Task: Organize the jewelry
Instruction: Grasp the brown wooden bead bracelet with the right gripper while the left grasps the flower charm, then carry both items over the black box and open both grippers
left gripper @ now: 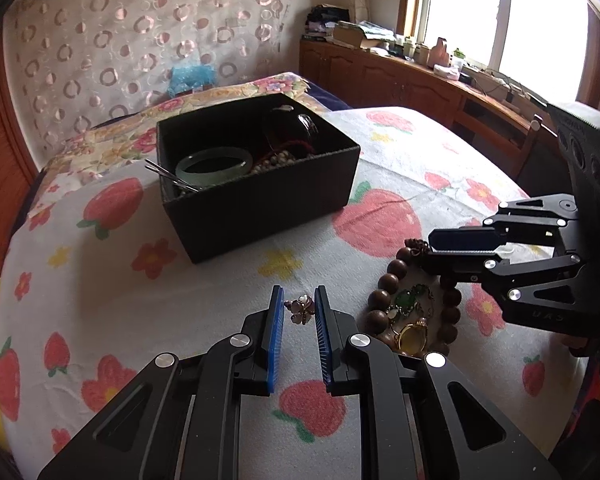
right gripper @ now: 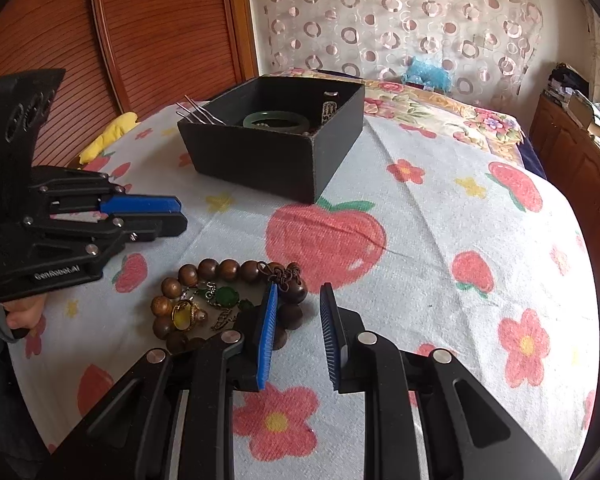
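The left gripper (left gripper: 298, 312) is bracketing a small pink flower charm (left gripper: 300, 309), jaws apart and not visibly clamping. The right gripper (right gripper: 298, 306) is hovering open beside the wooden bead bracelet (right gripper: 220, 270). The charm is probably light and delicate, best pinched at its middle, then carried to the black box (left gripper: 260, 208).

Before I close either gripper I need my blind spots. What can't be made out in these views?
1. Left wrist view: whether the left gripper pads actually touch the pink charm; the gap is too fine to tell.
2. Both views: the black box floor, hidden by its near wall and the green bangle.
3. Right wrist view: part of the bead bracelet, behind the right gripper finger.
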Motion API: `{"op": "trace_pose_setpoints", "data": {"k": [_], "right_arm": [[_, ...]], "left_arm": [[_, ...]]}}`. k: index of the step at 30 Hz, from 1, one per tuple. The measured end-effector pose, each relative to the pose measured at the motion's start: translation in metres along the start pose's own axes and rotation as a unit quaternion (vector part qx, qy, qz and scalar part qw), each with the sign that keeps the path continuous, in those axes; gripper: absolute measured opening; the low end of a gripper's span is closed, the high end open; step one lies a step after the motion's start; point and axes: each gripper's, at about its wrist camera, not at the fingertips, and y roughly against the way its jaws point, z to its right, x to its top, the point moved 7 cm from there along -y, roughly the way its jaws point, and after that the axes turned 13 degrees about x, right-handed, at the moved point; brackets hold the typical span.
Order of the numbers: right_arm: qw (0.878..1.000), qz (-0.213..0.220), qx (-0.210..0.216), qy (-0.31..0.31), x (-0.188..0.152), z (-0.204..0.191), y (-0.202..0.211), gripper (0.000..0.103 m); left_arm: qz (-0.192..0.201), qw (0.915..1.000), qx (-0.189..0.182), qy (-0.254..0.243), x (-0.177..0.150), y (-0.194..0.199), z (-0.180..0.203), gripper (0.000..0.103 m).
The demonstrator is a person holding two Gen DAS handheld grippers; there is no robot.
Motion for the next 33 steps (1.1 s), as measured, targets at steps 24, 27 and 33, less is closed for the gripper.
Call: {"op": "trace_pose_setpoints", "data": {"k": [24, 27, 33], "right_arm": [[0.996, 0.066, 0.015, 0.059, 0.07, -0.035, 0.043, 0.017], [0.995, 0.078, 0.013, 0.064, 0.082, -0.035, 0.05, 0.017], [0.992, 0.1, 0.008, 0.073, 0.111, -0.03, 0.062, 0.017]], "left_arm": [[0.044, 0.9978, 0.026, 0.041, 0.033, 0.024, -0.038, 0.014], [0.049, 0.9974, 0.028, 0.044, 0.04, 0.026, -0.041, 0.014], [0.055, 0.9967, 0.03, 0.051, 0.049, 0.026, -0.047, 0.014]]}}
